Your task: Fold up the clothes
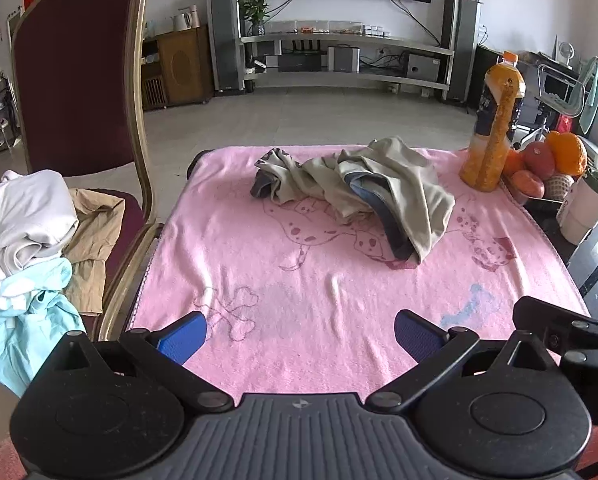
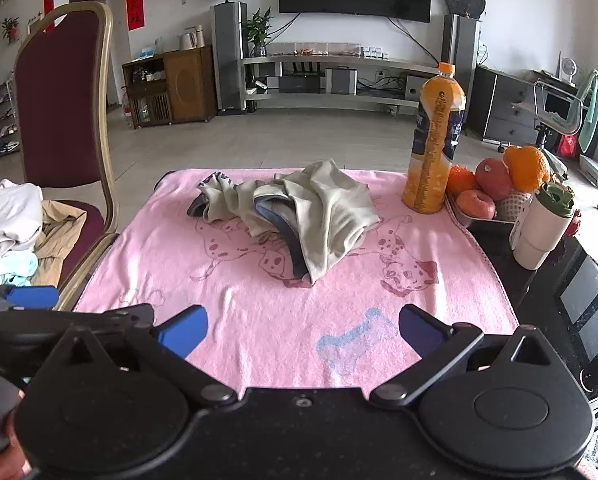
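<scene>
On the far left, a maroon chair (image 1: 75,80) holds a heap of clothes (image 1: 27,232) in white, tan and pale blue. The left gripper (image 1: 299,332) hovers over the near edge of the pink towel (image 1: 299,280), jaws spread wide and empty. A crumpled beige garment (image 2: 311,208) lies at the towel's far middle. The right gripper (image 2: 303,330) is likewise released, holding nothing. Far right stand an orange juice bottle (image 2: 435,140), a fruit tray (image 2: 495,188) and a white tumbler (image 2: 543,228).

Right gripper (image 2: 301,332): jaws held wide apart over the pink towel (image 2: 259,320), nothing gripped.
Crumpled beige garment (image 2: 323,212): seen ahead of the fingertips, well apart.
Orange bottle (image 2: 435,140): stood upright, ahead-right.
</scene>
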The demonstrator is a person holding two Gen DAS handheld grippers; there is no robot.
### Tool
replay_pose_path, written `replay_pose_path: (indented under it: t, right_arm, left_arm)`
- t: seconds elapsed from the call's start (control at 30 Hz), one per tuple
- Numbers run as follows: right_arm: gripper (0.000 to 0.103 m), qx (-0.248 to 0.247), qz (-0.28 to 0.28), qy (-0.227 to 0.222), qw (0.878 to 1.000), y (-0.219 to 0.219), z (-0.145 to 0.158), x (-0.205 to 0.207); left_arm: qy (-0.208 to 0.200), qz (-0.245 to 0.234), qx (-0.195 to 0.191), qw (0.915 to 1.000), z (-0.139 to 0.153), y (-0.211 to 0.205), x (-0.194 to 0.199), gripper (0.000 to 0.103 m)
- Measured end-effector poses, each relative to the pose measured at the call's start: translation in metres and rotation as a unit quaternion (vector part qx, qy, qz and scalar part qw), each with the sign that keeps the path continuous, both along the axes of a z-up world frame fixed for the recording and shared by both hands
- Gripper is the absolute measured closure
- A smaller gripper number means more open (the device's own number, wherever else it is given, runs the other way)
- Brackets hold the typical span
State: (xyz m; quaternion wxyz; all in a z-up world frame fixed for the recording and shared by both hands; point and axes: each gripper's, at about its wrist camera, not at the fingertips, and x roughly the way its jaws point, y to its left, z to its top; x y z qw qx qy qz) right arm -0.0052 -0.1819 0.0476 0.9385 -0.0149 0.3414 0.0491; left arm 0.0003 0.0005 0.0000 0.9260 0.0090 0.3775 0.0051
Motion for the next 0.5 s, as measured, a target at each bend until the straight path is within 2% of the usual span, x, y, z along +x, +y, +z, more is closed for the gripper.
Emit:
replay_pose_path:
  t: [0.2,0.5]
  right_arm:
    - [0.0,0.012,-0.001,0.011,1.0,-0.0009,-0.0016,0.0029]
    - [0.0,0.023,-0.003,0.021,1.0,-0.0019,-0.0039,0.0057]
  left_arm:
    - [0.007,-0.002,0.004,1.0,-0.0002,0.0078,0.0056,0.001]
    - [-0.004,0.001,0.015,0.9999,-0.0019,0.0016,0.0025,0.001]
